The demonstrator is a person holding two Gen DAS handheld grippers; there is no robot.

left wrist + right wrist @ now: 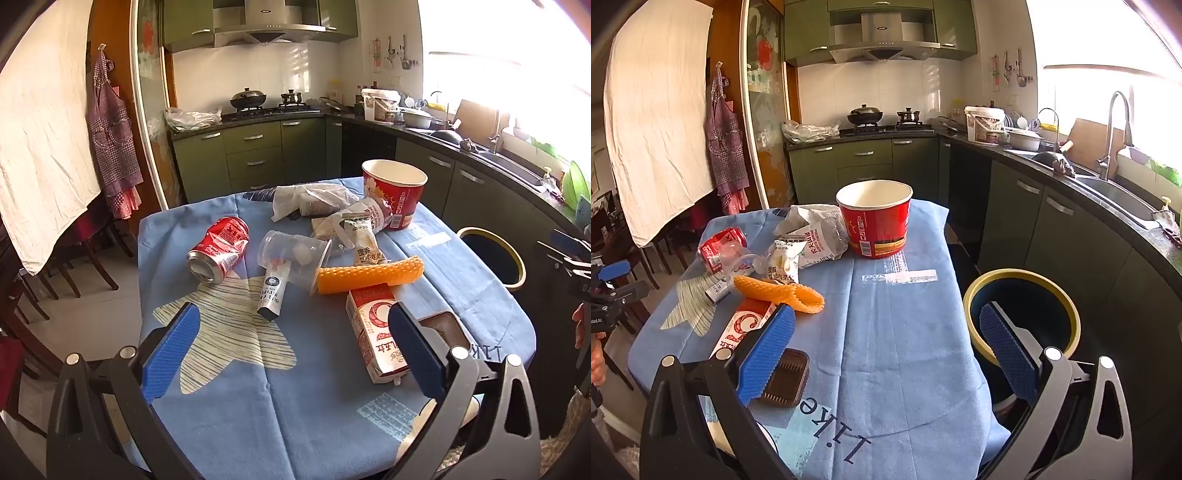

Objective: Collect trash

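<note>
Trash uncollected: dented cola can [218,249], milk carton [373,328], noodle tub [874,218] strewn on blue tablecloth [905,332]. Bin [1021,314] seemingly unfilled; left gripper [291,345], right gripper [886,354] spread wide, empty.

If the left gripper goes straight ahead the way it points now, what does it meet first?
Probably the small white tube, lying just beyond the open left gripper; before it only bare tablecloth. Depth is uncertain.

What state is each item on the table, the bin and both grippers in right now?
Soda can: dented, on its side.
Clear plastic cup: tipped over.
Red paper bucket: upright, looks empty.
Milk carton: lying flat.
Orange mesh sleeve: lying across the carton's end.
Trash bin: open, beside the table.
Left gripper: open, empty.
Right gripper: open, empty.
</note>
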